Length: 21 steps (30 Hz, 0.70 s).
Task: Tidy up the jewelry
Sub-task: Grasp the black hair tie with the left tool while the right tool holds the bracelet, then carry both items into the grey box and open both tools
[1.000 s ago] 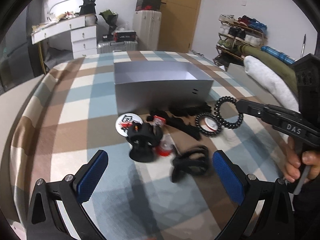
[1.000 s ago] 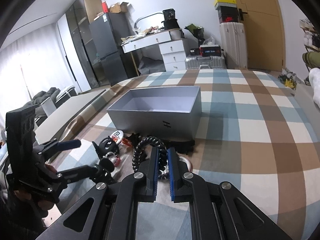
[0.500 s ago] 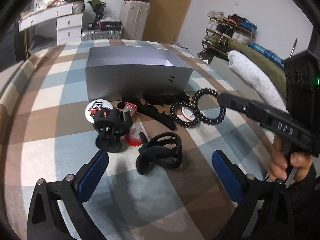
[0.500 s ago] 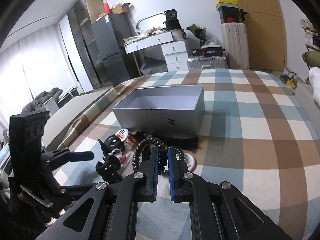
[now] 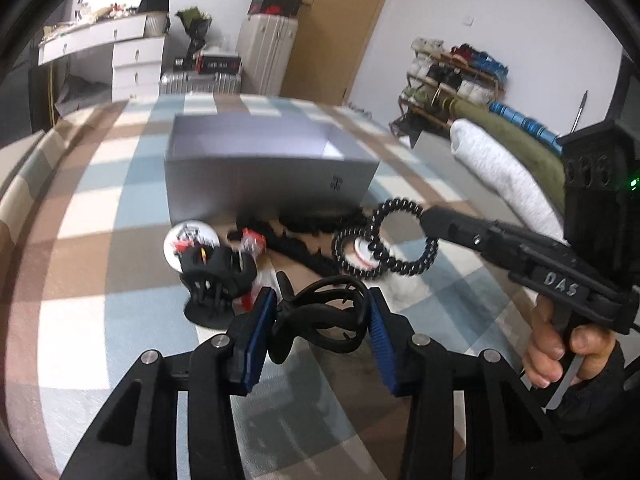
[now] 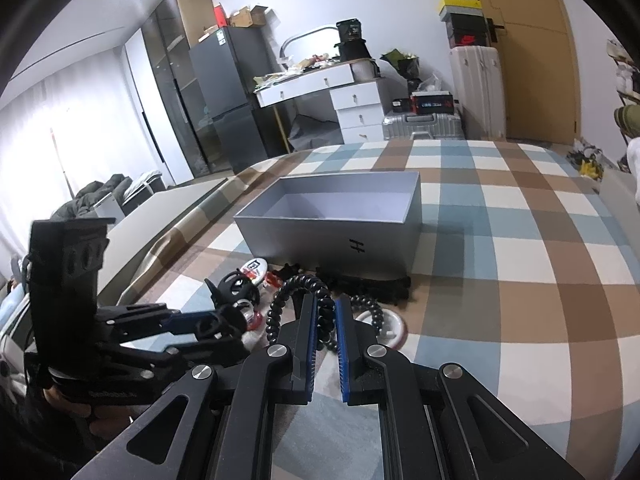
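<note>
My left gripper (image 5: 320,320) has closed its blue pads on a black hair claw clip (image 5: 324,320) low over the checked bedspread. My right gripper (image 6: 325,320) is shut on a black spiral hair tie (image 6: 280,308) and holds it up; it also shows in the left wrist view (image 5: 400,240). A grey open box (image 5: 264,168) stands behind the pile, empty inside in the right wrist view (image 6: 340,208). A second claw clip (image 5: 218,272), a white round badge (image 5: 188,236), black scrunchies (image 5: 308,220) and a small red-and-clear item (image 5: 252,240) lie in front of the box.
The checked bedspread (image 6: 520,280) stretches to the right of the box. A rolled white and green bedding pile (image 5: 500,168) lies at the right edge. A white dresser (image 6: 352,108), suitcases and a door stand beyond the bed.
My left gripper has moved forward and closed from wide open onto the black claw clip. My right gripper stays shut on the spiral tie and has shifted little.
</note>
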{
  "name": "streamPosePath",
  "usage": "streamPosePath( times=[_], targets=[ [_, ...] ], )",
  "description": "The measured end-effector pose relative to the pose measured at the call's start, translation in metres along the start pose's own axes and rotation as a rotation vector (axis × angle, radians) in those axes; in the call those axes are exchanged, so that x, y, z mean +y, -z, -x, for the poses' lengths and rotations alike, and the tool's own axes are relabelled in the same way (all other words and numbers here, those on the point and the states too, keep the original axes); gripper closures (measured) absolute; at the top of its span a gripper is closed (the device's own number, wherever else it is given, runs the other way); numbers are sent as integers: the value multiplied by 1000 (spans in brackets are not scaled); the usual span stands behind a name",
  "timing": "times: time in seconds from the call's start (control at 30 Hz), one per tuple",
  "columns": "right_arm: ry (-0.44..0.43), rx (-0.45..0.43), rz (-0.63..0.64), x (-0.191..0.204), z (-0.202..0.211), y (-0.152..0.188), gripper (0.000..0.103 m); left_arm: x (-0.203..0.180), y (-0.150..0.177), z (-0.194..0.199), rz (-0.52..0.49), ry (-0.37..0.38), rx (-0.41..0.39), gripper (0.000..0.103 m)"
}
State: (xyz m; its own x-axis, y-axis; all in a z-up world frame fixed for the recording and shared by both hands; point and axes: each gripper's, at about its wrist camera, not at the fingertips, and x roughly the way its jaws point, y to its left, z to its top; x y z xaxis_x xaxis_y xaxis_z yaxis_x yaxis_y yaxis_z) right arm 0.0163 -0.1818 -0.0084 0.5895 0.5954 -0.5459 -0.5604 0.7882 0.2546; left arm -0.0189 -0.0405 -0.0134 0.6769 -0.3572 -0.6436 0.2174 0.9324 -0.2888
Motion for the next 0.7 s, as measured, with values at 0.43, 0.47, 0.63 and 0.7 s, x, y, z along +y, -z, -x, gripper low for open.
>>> streamPosePath(
  times=[0.43,0.47,0.63,0.7],
  targets=[
    [27,-104,-60,-6,0,-36,95,16,-44,3,-24,-128,-153,63],
    [26,-107,-82,-10,-3,-40,95,17,-47,1,-31,-146,-160,63],
    [22,-136,-153,-23,-14,-57,95,24,-63,-9,-55,-207,-193,63],
    [26,-138,-168,-27,-20,-61,95,29,-67,-14,-51,-217,-198,63]
  ],
)
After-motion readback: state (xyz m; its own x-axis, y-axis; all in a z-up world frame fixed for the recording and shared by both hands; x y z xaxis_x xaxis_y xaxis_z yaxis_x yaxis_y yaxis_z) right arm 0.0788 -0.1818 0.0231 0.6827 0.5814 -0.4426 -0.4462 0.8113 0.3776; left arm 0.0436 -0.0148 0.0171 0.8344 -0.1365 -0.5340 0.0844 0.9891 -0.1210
